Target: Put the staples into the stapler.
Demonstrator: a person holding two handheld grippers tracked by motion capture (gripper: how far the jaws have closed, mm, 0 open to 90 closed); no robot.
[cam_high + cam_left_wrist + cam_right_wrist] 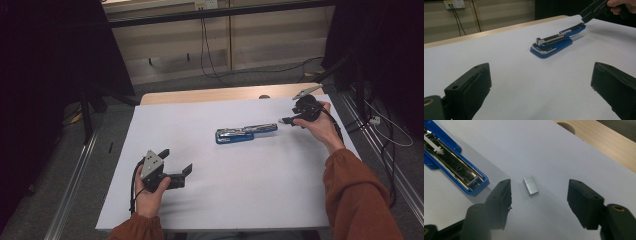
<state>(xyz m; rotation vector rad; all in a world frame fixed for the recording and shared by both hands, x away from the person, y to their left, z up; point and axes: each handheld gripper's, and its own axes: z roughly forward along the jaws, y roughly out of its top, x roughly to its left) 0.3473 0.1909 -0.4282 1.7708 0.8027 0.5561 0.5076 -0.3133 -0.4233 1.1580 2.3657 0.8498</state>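
Observation:
A blue stapler (246,133) lies flipped open on the white sheet near the table's middle, its metal staple channel (454,167) exposed. Just past its tip a small silver block of staples (531,185) lies flat on the sheet. My right gripper (539,183) is open and straddles the block, with its pads clear of it on both sides. In the high view, the right gripper (287,120) hangs at the stapler's right end. My left gripper (176,161) rests at the front left, open and empty, and points toward the stapler (554,42). The left gripper view looks along its own jaws (541,67) and shows the right gripper (589,13) beyond the stapler.
The white sheet (225,200) covers most of a wooden table, whose bare far edge (220,94) has a round hole (566,127). Cables (207,55) run over the floor behind, and dark curtains and stands flank the table.

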